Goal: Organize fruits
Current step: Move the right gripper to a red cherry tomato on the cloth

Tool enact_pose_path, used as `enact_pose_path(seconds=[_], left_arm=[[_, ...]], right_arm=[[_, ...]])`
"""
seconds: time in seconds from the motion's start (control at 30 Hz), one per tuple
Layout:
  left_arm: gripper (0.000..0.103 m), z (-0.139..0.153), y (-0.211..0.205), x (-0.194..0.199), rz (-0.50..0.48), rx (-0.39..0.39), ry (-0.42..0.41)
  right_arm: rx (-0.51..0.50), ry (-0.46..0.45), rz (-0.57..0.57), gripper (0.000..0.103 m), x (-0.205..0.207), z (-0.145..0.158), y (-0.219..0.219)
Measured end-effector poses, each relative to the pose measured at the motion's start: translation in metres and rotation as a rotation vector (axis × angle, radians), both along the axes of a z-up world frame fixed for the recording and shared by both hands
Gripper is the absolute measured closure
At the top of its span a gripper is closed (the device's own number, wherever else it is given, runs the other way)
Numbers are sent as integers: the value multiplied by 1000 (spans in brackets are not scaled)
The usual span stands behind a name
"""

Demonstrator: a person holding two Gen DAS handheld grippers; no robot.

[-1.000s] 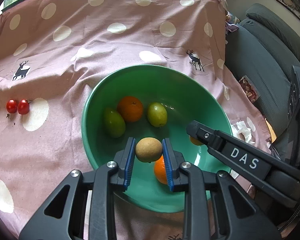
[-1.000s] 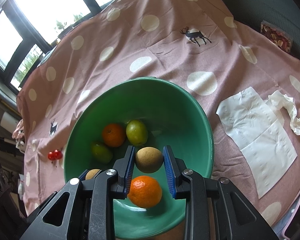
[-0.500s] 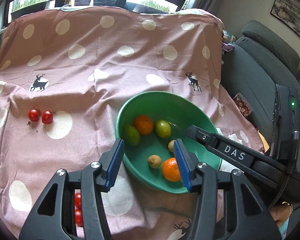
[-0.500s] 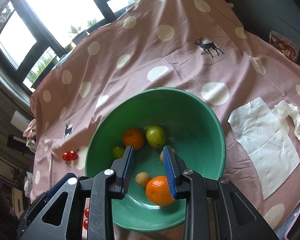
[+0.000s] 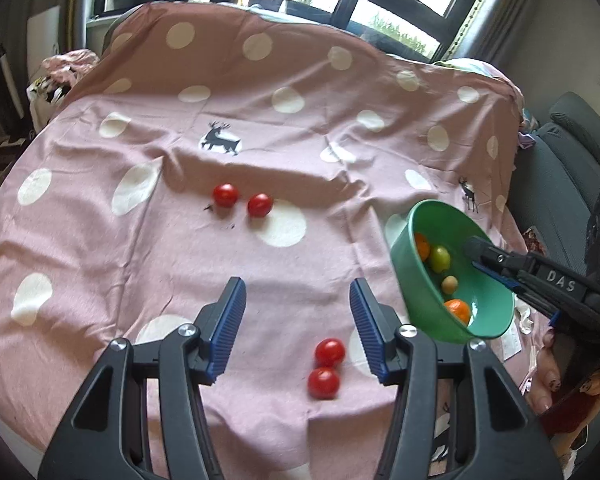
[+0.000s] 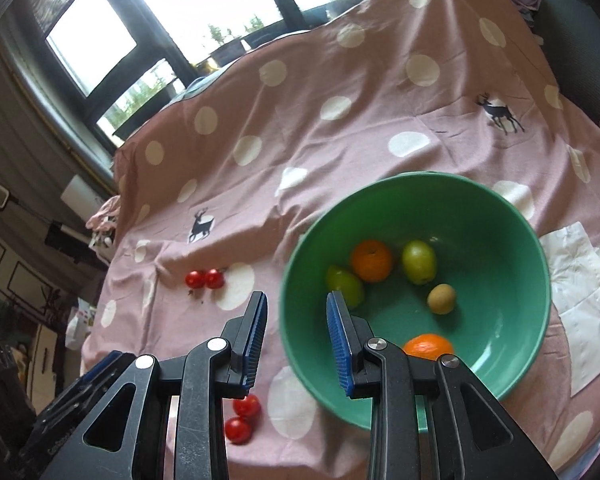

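Left tool [image 5: 297, 320], jaws just opened wide and empty, hangs left of the green bowl [image 5: 404, 280] above two tomatoes [image 5: 330, 352], probably its next pick. The right tool [image 6: 296, 340] sits narrow and empty at the bowl's rim.

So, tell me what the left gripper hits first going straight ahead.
Likely bare cloth near the far tomatoes; depth unclear. The left gripper has jaws that have just been opening, nothing held.

My left wrist camera looks steeply down along its fingers at the pink tablecloth [image 5: 188, 264], with the green bowl [image 5: 414, 280] at its right edge. My right wrist camera, likewise tilted down, sits closer to the bowl [image 6: 516, 240]. Both share the bowl, the four tomatoes and the windows.
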State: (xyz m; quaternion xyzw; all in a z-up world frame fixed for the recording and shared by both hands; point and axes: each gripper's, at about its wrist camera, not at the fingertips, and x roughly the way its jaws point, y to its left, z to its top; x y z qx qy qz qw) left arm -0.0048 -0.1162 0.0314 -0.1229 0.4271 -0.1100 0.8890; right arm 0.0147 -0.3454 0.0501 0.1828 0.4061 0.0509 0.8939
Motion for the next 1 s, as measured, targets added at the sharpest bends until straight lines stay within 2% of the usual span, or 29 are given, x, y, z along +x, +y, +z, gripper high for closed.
enact_pose_path(seconds=[0.13,0.27,0.4,0.63,0.87,1.0], left_arm=[[51,-23,9,-9,-15,-12,64],[51,-43,-2,-12,-100,-32,116],[52,-55,-14,-13,-166,-59,151],[59,-76,-25,-8,-205,-82,234],[59,-80,-29,-7,-210,-69,225],[64,-84,-31,-4,-208,-66,231]], right_arm=[[11,27,114,72,3,-2,33],[-3,80,234,72,2,-14,65],[-16,167,277,72,5,-38,83],[-70,312,272,72,13,-80,94],[-124,345,265,72,15,-90,97],[-125,360,267,72,17,-94,97]])
